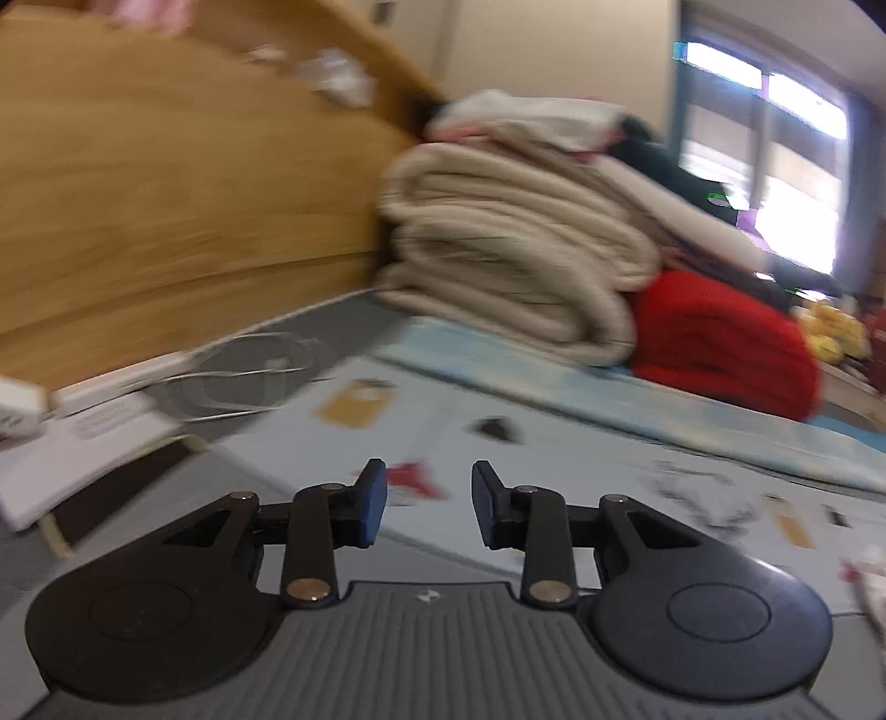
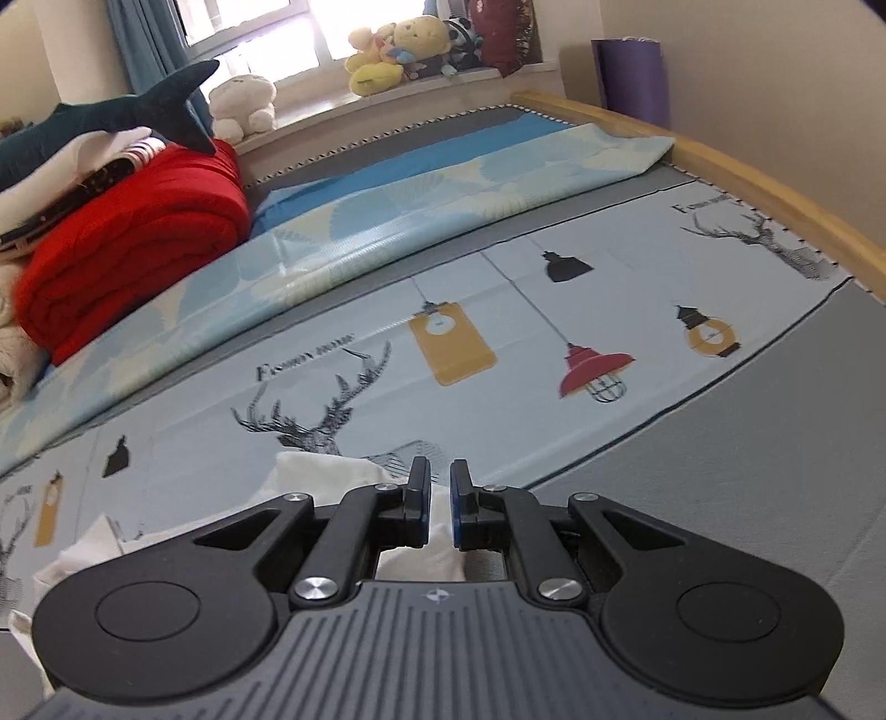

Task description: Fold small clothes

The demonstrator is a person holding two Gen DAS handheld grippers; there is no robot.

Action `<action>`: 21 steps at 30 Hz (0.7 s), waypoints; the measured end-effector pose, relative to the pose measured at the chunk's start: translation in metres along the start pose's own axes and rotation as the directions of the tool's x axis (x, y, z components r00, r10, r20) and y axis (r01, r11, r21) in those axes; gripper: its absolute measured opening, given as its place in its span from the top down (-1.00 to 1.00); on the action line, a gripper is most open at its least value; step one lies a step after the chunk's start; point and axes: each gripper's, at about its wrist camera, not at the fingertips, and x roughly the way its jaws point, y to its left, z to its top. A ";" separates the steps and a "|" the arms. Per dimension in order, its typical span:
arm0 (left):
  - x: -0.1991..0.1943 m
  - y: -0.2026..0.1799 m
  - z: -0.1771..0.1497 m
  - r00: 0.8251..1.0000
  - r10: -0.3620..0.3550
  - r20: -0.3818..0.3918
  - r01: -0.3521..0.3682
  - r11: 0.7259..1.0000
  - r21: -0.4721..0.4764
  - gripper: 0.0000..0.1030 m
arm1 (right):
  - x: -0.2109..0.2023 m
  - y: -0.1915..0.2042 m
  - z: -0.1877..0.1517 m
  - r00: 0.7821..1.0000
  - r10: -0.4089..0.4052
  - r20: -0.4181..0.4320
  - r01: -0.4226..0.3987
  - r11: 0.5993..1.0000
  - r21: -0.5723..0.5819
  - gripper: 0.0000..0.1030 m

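A: Left wrist view, blurred throughout. Your left gripper [image 1: 427,501] sits low centre, fingers spread, nothing between the pads. Past them only the printed sheet [image 1: 443,410].

B: Any garment there?

A: None you can make out. You get the wooden headboard [image 1: 166,194] filling the upper left, a folded beige blanket [image 1: 498,243] at centre, a red blanket [image 1: 720,343] right of it, touching. A coiled white cable [image 1: 243,376] lies at mid left.

B: And the right wrist view?

A: Sharp. Your right gripper [image 2: 440,498] is low centre, fingers nearly pressed together with a narrow slit between. The white garment [image 2: 332,476] lies crumpled on the sheet at lower left of the frame, running under the fingers; white cloth shows in the slit behind the pads. You cannot tell whether the pads pinch it.

B: What else only shows here?

A: Stuffed toys [image 2: 398,50] on the windowsill at top centre, a plush shark [image 2: 111,122] atop the pile at upper left, the blue patterned quilt [image 2: 415,194] across the middle.
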 end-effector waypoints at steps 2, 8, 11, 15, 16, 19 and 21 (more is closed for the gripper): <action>0.007 0.024 0.001 0.999 0.033 -0.002 -0.033 0.999 -0.004 0.29 | 0.001 0.000 -0.001 1.000 -0.020 -0.002 0.020 1.000 -0.011 0.84; 0.014 0.053 -0.027 0.994 0.060 -0.090 -0.064 0.997 -0.043 0.29 | 0.007 0.010 -0.009 0.999 -0.043 -0.033 0.041 0.998 -0.055 0.84; -0.018 0.035 -0.032 0.998 -0.008 -0.060 0.004 0.997 -0.073 0.29 | 0.006 0.016 -0.007 0.999 -0.027 -0.028 0.025 0.998 -0.049 0.84; -0.062 -0.017 -0.008 0.995 -0.100 0.026 0.101 0.991 -0.082 0.29 | 0.000 0.022 0.000 1.000 0.020 -0.008 -0.020 1.000 -0.009 0.83; -0.072 -0.035 0.001 0.992 -0.122 0.039 0.125 0.990 -0.067 0.27 | -0.001 0.024 0.002 0.999 0.032 -0.002 -0.032 0.999 -0.005 0.83; -0.095 -0.102 0.029 0.980 -0.189 0.064 0.191 0.981 -0.029 0.12 | -0.006 0.030 0.005 0.996 0.083 0.014 -0.083 0.996 0.013 0.83; -0.105 -0.157 0.044 0.969 -0.235 0.071 0.235 0.972 0.004 0.02 | -0.011 0.032 0.006 0.993 0.116 0.022 -0.117 0.993 0.030 0.83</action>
